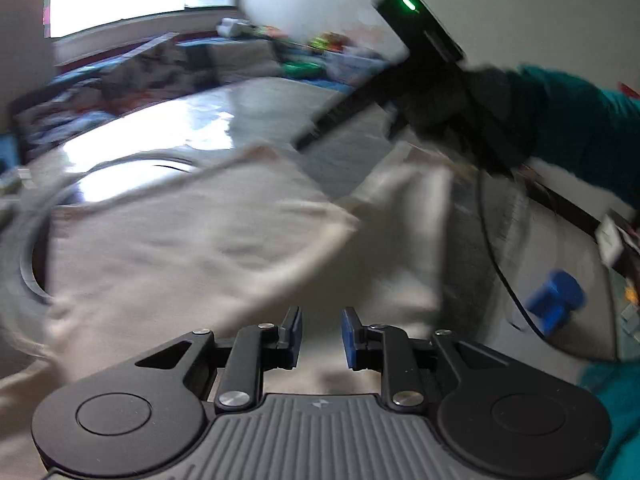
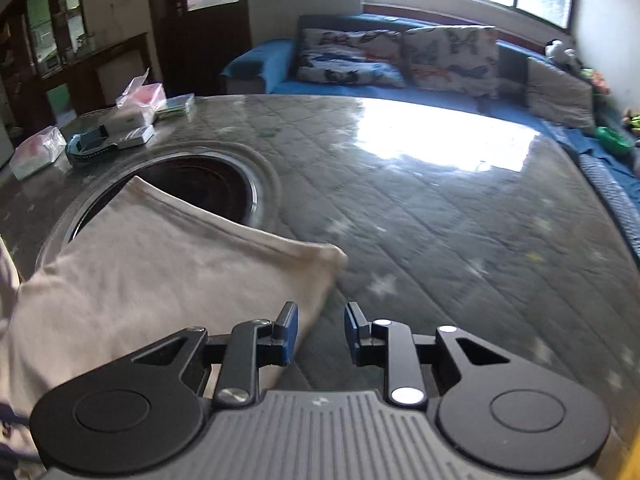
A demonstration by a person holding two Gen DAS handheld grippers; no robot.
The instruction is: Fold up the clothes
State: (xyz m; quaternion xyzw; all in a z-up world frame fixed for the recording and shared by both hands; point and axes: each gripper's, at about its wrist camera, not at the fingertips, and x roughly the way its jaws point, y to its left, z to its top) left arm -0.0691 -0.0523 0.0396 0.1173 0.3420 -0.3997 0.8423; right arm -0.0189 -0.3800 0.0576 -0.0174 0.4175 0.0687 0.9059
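Note:
A cream-white garment (image 1: 180,248) lies on the quilted grey table cover, partly over a round dark opening (image 2: 200,184). It also shows in the right wrist view (image 2: 140,272), with a corner pointing right. My left gripper (image 1: 320,336) is open and empty, just above the cloth's near part. My right gripper (image 2: 321,334) is open and empty, beside the cloth's right edge, over the bare cover. In the left wrist view the other gripper's black body (image 1: 420,40) is held by a gloved hand in a teal sleeve above a raised fold of the garment (image 1: 408,208).
Small boxes and plastic packets (image 2: 132,112) lie at the table's far left. A blue sofa with patterned cushions (image 2: 400,60) stands behind the table under a window. A blue object (image 1: 556,300) and a black cable (image 1: 500,260) are at the right.

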